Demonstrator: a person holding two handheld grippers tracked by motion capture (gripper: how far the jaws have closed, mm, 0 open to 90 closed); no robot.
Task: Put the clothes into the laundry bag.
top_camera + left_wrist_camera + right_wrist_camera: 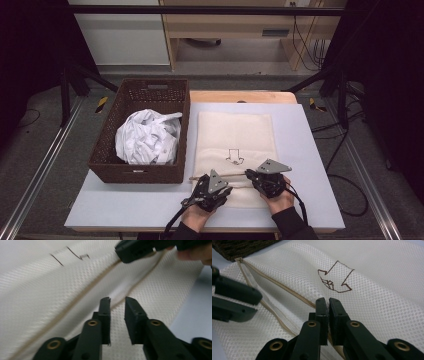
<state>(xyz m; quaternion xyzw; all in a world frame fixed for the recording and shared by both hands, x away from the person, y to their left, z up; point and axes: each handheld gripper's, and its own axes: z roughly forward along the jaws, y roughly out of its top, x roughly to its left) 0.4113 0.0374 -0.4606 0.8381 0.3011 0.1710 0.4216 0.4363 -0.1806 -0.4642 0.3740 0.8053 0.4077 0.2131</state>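
A cream mesh bag (235, 135) lies flat on the table, with a small arrow mark (335, 277) drawn on it. A tan zipper (279, 286) runs across its near part. My right gripper (328, 301) is shut on the zipper edge, and the tan tape passes between its pads. My left gripper (117, 301) hovers over the mesh close to the zipper (75, 302), jaws a little apart with nothing pinched. In the high view the left gripper (199, 179) and right gripper (248, 174) sit side by side at the bag's near end.
A dark wicker basket (140, 172) stands left of the bag, with crumpled white clothes (147, 137) in it. The grey table top (310, 165) extends right of the bag. A wooden board edge (245, 96) shows behind it.
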